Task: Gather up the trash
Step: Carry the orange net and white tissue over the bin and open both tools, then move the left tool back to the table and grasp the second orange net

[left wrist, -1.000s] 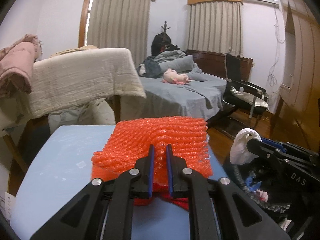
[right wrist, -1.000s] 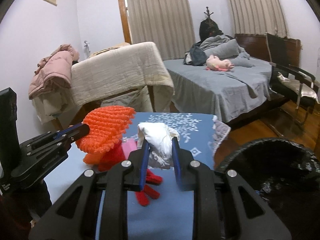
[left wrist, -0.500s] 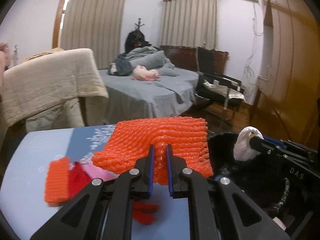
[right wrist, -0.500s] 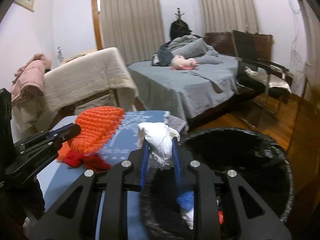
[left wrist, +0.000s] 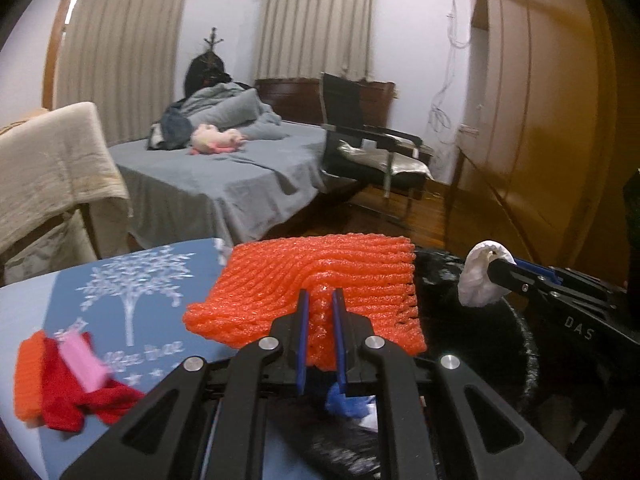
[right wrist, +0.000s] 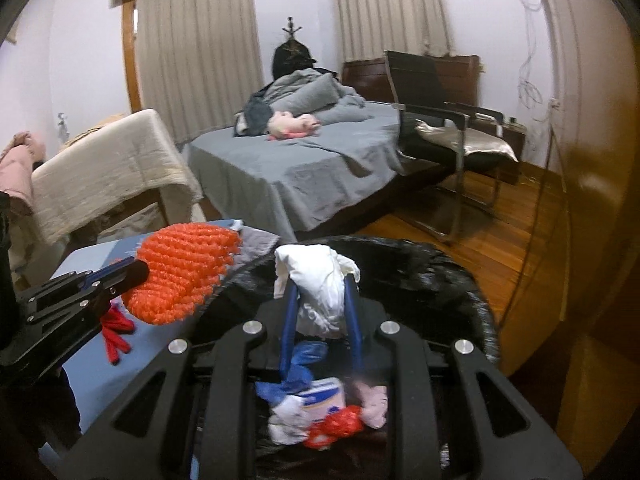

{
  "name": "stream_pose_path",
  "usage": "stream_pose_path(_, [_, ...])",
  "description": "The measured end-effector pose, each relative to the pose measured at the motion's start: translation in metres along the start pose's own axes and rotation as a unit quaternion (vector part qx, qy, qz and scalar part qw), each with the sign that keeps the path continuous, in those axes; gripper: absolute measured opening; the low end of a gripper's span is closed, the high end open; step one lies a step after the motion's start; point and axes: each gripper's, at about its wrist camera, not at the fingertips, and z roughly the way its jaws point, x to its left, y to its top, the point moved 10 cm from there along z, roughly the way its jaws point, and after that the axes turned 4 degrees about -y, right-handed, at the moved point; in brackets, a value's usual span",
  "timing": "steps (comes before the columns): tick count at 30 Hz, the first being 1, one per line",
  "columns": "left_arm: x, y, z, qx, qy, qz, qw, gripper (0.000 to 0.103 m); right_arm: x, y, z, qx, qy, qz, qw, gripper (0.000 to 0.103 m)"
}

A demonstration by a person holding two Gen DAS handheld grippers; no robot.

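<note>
Holding orange foam netting (left wrist: 316,296) at frame centre in left gripper (left wrist: 319,316), crumpled white tissue (right wrist: 316,284) in right gripper (right wrist: 320,304), above the black bin (right wrist: 460,280). Both probably light, soft, squashable; pinched mid-body between narrow fingers (left wrist: 301,320).

A bedroom with pale walls (right wrist: 88,60), centred on a bed (right wrist: 304,176) under a grey cover. Behind the bed, two windows hang with beige curtains (right wrist: 200,60) below wooden pelmets, and a coat stand (right wrist: 292,28) rises at its head. A pink plush toy (right wrist: 292,124) lies on the bed beside heaped bedding. To the bed's right stands a black metal-framed armchair (right wrist: 440,120) on a glossy wooden floor (right wrist: 512,232), with a wooden wardrobe (left wrist: 532,112) beyond. Left of the bed, a cream blanket (right wrist: 108,172) drapes over furniture.
</note>
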Motion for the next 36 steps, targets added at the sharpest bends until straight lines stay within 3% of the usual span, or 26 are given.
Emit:
stream_pose_path(8, [-0.033,-0.001,0.029,0.011,-0.042,0.008,0.9990,0.013,-0.033,-0.009,0.004,0.007,-0.032,0.014,0.999,0.025])
stream_pose_path(10, [-0.037,-0.002,0.035,0.015,-0.057,0.003,0.9983,0.021,-0.039,-0.012,0.005,0.010,-0.039,0.015,0.999,0.027])
stream_pose_path(15, [-0.036,-0.003,0.038,0.014,-0.064,-0.003,0.9979,0.040,-0.051,-0.018,0.002,0.009,-0.054,0.018,0.998,0.045])
stream_pose_path(18, [-0.029,-0.002,0.035,0.012,-0.053,-0.002,0.9985,0.050,-0.053,-0.016,0.000,0.004,-0.060,0.018,0.998,0.064])
stream_pose_path(21, [-0.017,0.000,0.027,0.003,-0.032,0.002,0.9995,0.067,-0.051,-0.012,-0.006,-0.011,-0.074,0.015,0.997,0.093])
stream_pose_path(28, [0.021,0.004,-0.005,-0.014,0.028,0.007,0.9995,0.088,-0.029,-0.007,-0.010,-0.019,-0.062,0.007,0.998,0.098])
stream_pose_path(36, [0.083,-0.002,-0.051,-0.023,0.102,-0.020,0.9943,0.093,0.030,-0.003,0.001,-0.014,-0.012,-0.007,1.000,0.098])
